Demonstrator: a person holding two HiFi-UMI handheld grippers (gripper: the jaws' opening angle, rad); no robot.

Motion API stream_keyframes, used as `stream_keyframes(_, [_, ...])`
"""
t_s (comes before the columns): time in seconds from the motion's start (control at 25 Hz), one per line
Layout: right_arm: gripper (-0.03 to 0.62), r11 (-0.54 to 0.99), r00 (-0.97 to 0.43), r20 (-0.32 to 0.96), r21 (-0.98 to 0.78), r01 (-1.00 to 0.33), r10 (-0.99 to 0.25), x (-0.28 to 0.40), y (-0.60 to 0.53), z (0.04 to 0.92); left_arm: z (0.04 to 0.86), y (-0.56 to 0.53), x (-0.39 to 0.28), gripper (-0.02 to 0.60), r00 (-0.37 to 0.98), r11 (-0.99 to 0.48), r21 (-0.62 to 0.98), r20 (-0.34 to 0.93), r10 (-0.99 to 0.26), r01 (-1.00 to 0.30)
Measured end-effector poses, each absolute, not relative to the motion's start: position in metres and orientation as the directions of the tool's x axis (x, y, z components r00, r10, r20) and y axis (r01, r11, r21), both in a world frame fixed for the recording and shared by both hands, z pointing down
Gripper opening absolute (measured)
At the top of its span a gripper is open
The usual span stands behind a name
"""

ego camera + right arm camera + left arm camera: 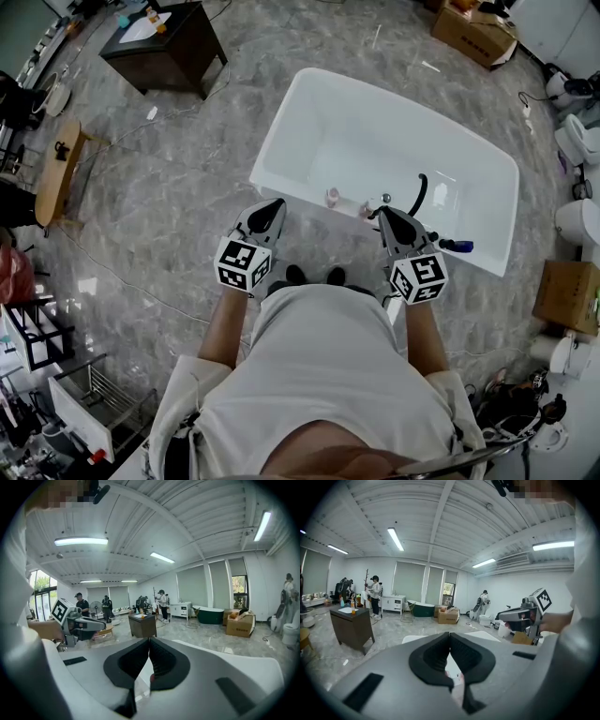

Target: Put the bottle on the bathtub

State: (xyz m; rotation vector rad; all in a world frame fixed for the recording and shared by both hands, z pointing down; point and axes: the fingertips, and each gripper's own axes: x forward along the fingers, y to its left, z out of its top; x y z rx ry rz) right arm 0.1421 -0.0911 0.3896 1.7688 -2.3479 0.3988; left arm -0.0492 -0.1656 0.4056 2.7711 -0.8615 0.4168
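Grey marble floor [187, 187], white bathtub [375, 141] set diagonally on it. Person stands at the tub's near long edge, one gripper in each hand.

Dark table [164, 47] is well beyond the tub's far-left corner. One cardboard box [473, 33] sits past its far-right corner, another [567, 295] off its near-right corner.

Left gripper [275, 202]: tips over the near edge, towards the near-left corner. Its own view [450, 634] shows the jaws clenched tip to tip with nothing between them.

Right gripper [382, 212]: tips over the near edge, further right. Its view [149, 640] is the same, jaws pressed together and empty.

Black hose [417, 194] curves up from the near edge, just beside the right gripper.

Two small pinkish bottles [332, 197] [366, 208] stand on the near edge between the gripper tips, neither touched. Too small to tell more.

Small blue item [457, 246] lies on the near edge, towards the near-right corner.
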Motion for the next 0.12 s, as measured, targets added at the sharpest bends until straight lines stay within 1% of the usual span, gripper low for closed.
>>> stream_keyframes(0.12, [0.031, 0.264, -0.284, 0.292, -0.108, -0.958, -0.913, 0.1422, -0.0948, 0.3903, 0.4093, -0.1686, -0.0489, 0.009, 0.786, -0.805, 0.113, 0.33, -0.523, -0.583])
